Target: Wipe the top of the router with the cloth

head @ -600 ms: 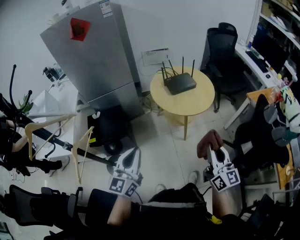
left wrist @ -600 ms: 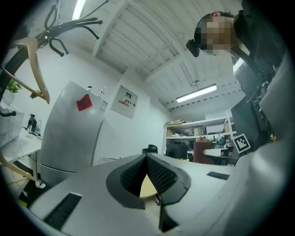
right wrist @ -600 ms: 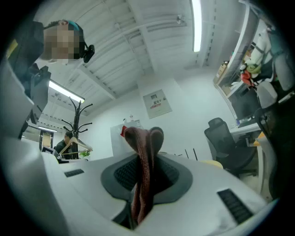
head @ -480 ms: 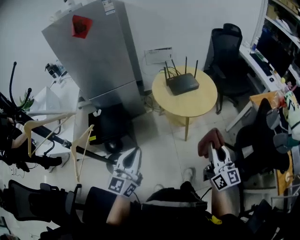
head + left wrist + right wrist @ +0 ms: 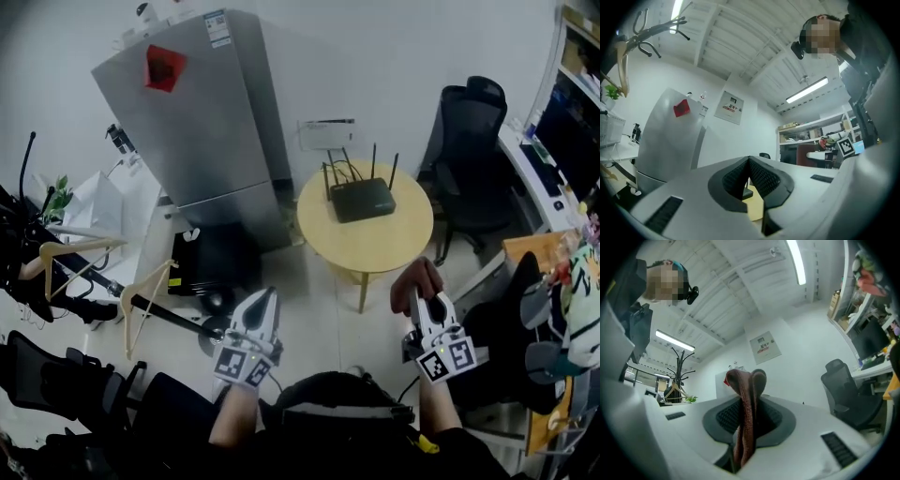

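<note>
1: right hand-held gripper (image 5: 423,306), clamped on cloth (image 5: 415,280).
2: left hand-held gripper (image 5: 268,298), closed, empty.
3: router (image 5: 362,200), on counter (image 5: 375,246), well ahead; I'd lay cloth flat, clear of antennas (image 5: 373,161).

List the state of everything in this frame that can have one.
left tongs: shut, nothing between them.
right tongs: shut on the cloth.
cloth: bunched, draped over the tong tips, clear of the router.
router: flat on the round table, antennas up, untouched.
fridge: both doors closed.
</note>
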A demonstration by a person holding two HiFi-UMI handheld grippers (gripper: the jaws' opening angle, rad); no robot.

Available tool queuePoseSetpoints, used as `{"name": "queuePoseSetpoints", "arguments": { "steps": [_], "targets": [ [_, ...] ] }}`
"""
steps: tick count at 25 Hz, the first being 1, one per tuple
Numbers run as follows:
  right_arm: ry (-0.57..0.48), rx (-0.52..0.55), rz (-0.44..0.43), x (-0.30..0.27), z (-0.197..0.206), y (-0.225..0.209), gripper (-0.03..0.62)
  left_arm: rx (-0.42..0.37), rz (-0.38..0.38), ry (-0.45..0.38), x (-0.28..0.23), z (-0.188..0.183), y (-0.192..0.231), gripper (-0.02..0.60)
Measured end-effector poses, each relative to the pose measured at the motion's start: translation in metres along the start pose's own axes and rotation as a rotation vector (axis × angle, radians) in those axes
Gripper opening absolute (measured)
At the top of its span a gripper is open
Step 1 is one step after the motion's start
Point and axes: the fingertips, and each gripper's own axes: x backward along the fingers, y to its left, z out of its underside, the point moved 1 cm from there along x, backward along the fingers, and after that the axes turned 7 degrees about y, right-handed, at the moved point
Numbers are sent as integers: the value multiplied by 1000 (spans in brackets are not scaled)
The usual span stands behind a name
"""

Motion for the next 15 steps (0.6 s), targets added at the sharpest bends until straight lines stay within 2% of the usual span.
{"name": "queuePoseSetpoints", "arguments": {
  "steps": [6, 13, 15],
  "targets": [
    [19, 17, -57, -16, -18, -40, 63, 7, -27, -5, -46, -6, -22, -6],
    [55, -8, -19, -38, 0, -76, 63, -32, -17, 52, -88, 9, -15, -6],
    [68, -17, 5, -48, 5, -87, 63, -9, 3, 57, -103, 14, -4, -6]
  ]
}}
